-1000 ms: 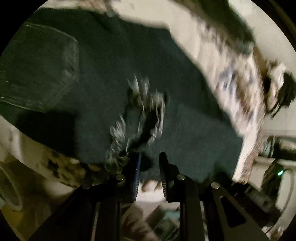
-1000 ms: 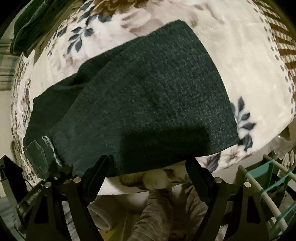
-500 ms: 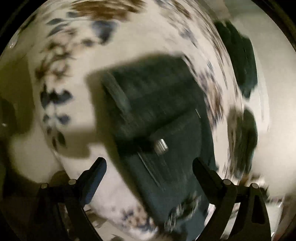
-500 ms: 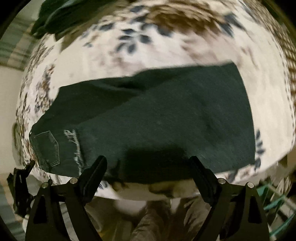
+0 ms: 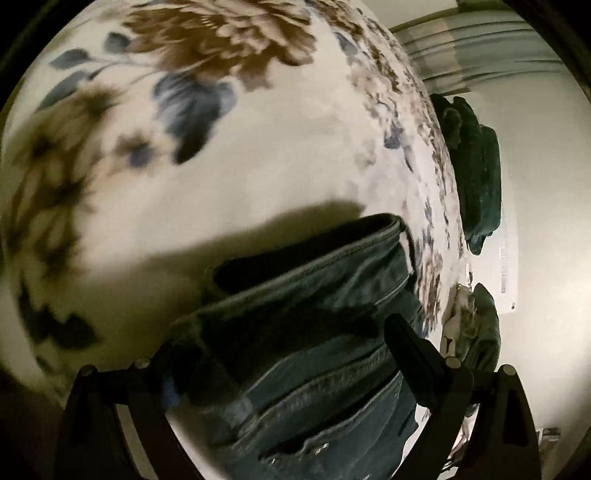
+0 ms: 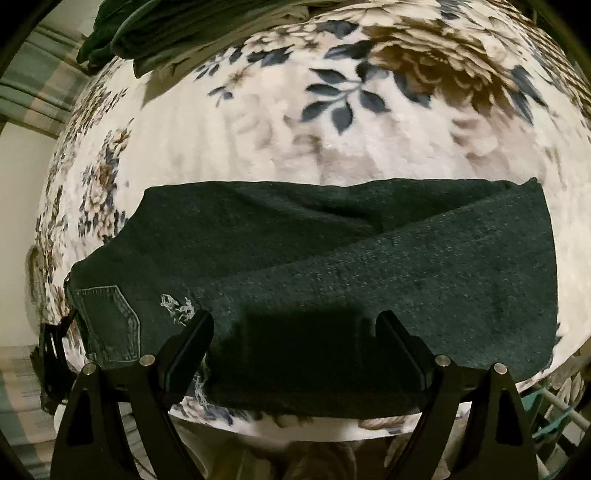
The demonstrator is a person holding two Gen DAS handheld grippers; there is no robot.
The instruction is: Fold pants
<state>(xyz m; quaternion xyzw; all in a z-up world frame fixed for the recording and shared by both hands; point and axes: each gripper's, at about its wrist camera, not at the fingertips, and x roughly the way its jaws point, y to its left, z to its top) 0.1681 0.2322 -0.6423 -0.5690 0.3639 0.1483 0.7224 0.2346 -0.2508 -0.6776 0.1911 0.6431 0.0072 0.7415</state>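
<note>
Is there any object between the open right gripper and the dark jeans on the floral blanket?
Nothing visible. The right gripper hangs with its jaws wide open directly over the folded jeans, which lie flat on the floral blanket. Only bare denim shows between its fingers.

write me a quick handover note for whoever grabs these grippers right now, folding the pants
Left gripper: jaws open, having just released; nothing pinched. It hangs over the waistband end of the pants.
Right gripper: jaws open, empty, above the near edge of the pants.
Pants: dark jeans lying flat across the floral blanket, legs doubled over into one long band, back pocket at the left end in the right wrist view.
Other dark clothes are piled at the far edge of the blanket.
Done: the lengthwise fold.
Left: probably fold the band across into a compact stack, then smooth it.
</note>
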